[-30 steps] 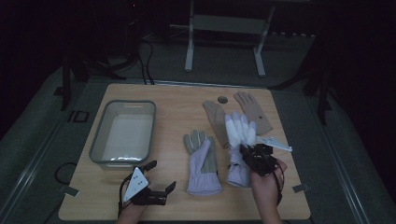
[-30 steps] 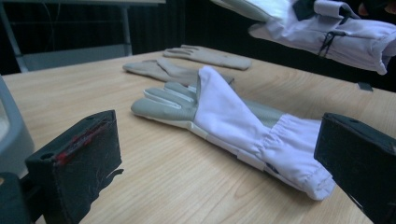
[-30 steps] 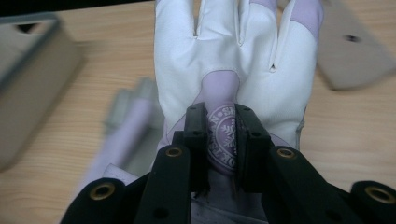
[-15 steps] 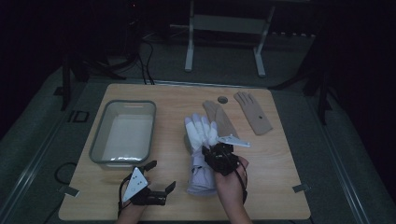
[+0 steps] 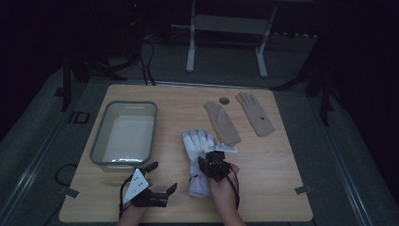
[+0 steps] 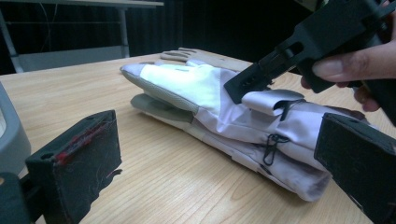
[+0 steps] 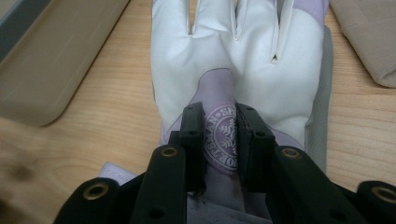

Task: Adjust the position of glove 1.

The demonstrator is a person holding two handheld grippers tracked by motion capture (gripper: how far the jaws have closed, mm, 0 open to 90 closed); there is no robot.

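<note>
Two white-and-lilac gloves lie stacked at the table's front centre. The upper glove [image 5: 197,142] [image 6: 187,84] [image 7: 233,51] rests on the lower glove [image 5: 199,186] [image 6: 154,105], fingers pointing away. My right gripper [image 5: 214,165] [image 7: 222,135] pinches the lilac logo patch on the upper glove's back. Its jaws have just been opening a little, and the patch still sits between the pads. My left gripper [image 5: 162,177] [image 6: 215,172] rests open at the front left with nothing between its pads; its view also shows the right gripper [image 6: 243,86].
A grey bin [image 5: 99,157] stands at the left. Two tan gloves [image 5: 223,123] [image 5: 255,113] lie flat at the back right beside a small round disc [image 5: 224,100]. Bare wood lies right of the stacked gloves.
My right gripper carried the white glove left and down from above the tan gloves onto the other white glove. The left gripper stayed put.
</note>
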